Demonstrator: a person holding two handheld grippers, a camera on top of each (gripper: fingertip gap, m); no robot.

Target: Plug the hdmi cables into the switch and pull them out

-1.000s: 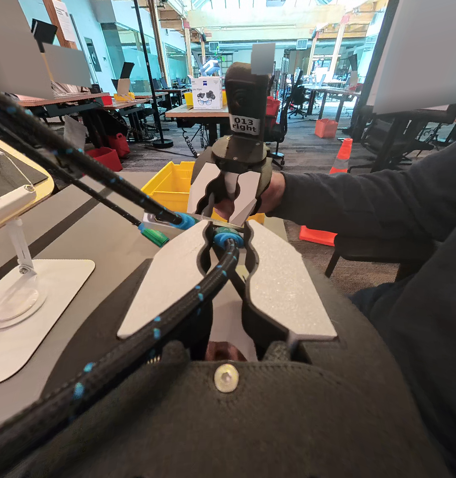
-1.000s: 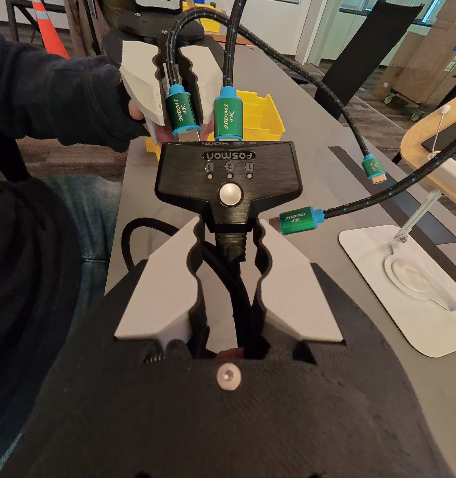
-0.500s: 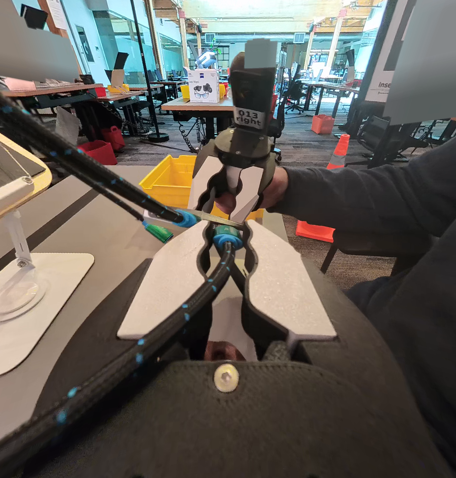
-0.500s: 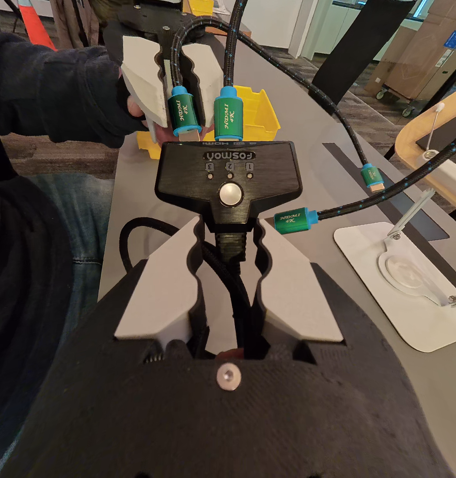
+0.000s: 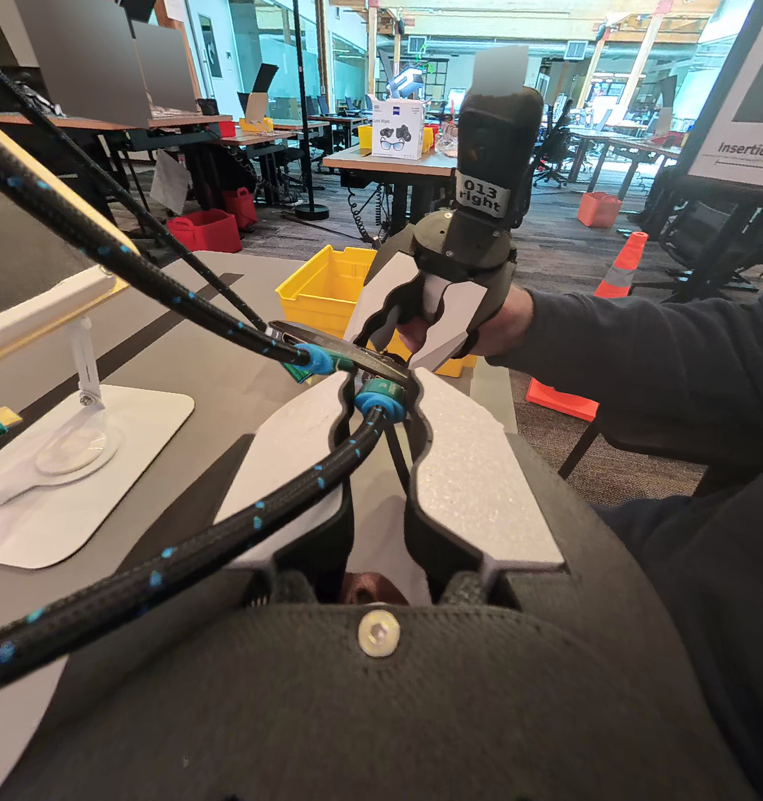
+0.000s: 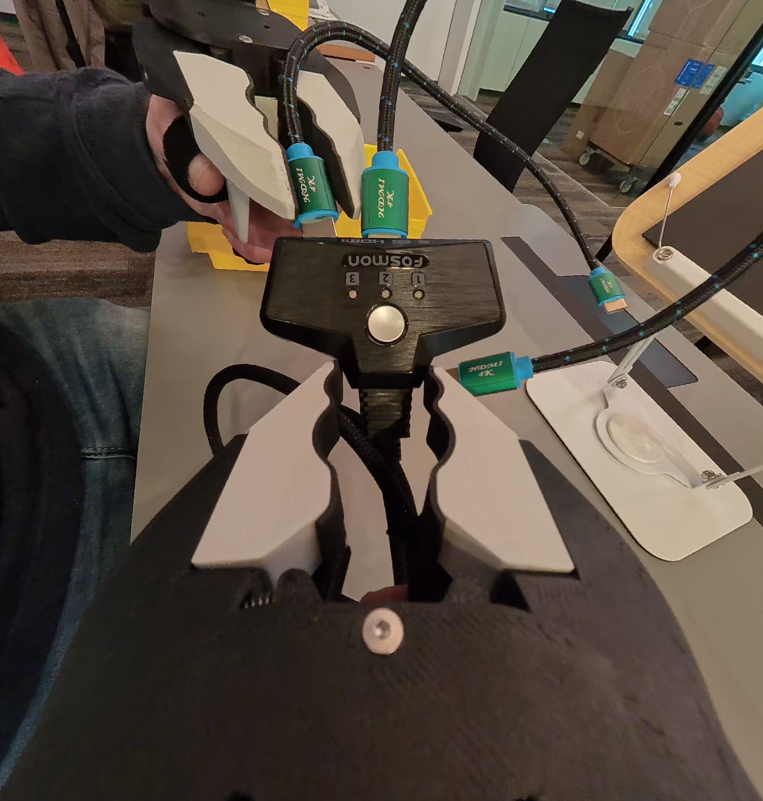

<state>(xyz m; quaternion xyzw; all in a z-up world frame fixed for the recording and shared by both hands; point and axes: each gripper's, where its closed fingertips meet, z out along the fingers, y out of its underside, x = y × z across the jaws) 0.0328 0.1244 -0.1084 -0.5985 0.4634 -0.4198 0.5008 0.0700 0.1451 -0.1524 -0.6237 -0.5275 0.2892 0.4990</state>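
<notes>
Tilted since earlier: plug (image 6: 314, 191), clamped in left gripper (image 6: 317, 182), skewed off switch (image 6: 382, 288) port; right gripper (image 6: 382, 390) clamping switch.

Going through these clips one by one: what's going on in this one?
A person holds a gripper in each hand. The right gripper clamps the black switch by its stem above the grey table. The left gripper holds a green plug at the switch's back edge, metal tip still showing. A second plug sits in the neighbouring port; two more hang loose.
</notes>
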